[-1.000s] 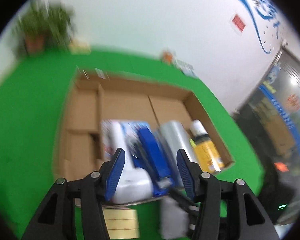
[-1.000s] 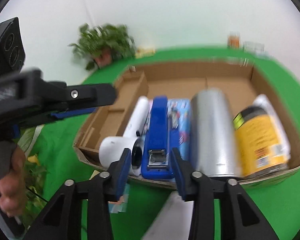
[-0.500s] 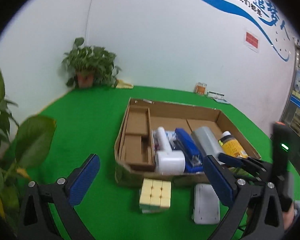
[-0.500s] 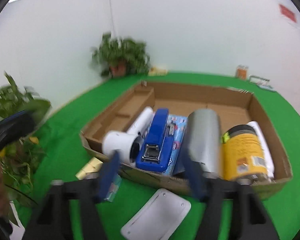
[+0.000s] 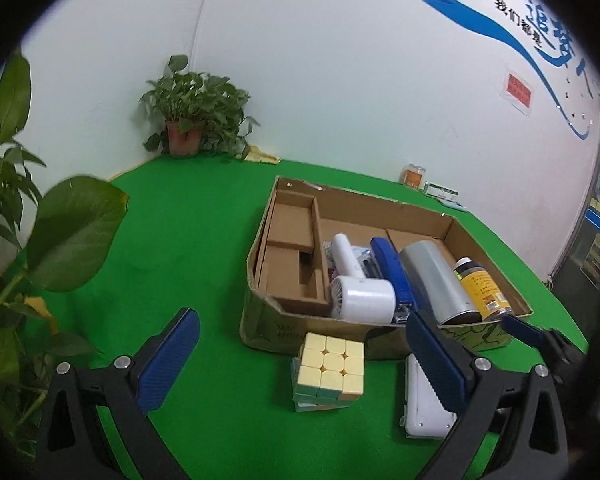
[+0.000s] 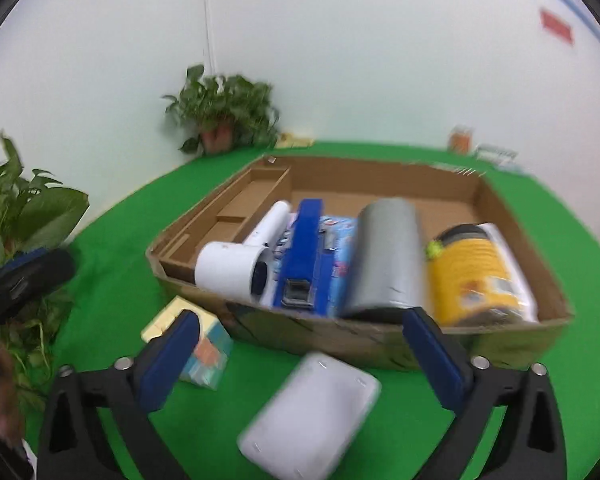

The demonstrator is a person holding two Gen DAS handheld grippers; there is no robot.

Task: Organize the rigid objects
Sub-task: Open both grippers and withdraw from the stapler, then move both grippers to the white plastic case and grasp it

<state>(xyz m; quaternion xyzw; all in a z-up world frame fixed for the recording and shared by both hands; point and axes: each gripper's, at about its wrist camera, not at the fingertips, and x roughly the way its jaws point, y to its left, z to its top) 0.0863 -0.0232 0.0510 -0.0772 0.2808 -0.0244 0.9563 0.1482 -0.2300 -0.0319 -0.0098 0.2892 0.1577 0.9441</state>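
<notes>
A cardboard box (image 5: 260,320) (image 6: 380,340) on the green cloth holds a white hair dryer (image 5: 360,296) (image 6: 228,268), a blue stapler (image 5: 392,268) (image 6: 304,248), a silver cylinder (image 5: 436,280) (image 6: 384,256) and a yellow bottle (image 5: 480,288) (image 6: 468,276). In front of the box lie a pale yellow puzzle cube (image 5: 332,368) (image 6: 204,344) and a flat white case (image 5: 424,412) (image 6: 312,416). My left gripper (image 5: 300,318) stands open above the cube, holding nothing. The jaws of my right gripper (image 6: 302,316) are opening, wide above the white case, with nothing gripped.
A potted plant (image 5: 188,120) stands in the far corner by the white wall. Large leaves (image 5: 60,232) crowd the near left. Small items (image 5: 414,176) sit along the wall behind the box. The box's left compartments (image 5: 292,236) hold nothing.
Both grippers have drawn back from the box, where they were over the stapler and dryer. Their jaws have spread wide, and the cube and white case now lie in front of them.
</notes>
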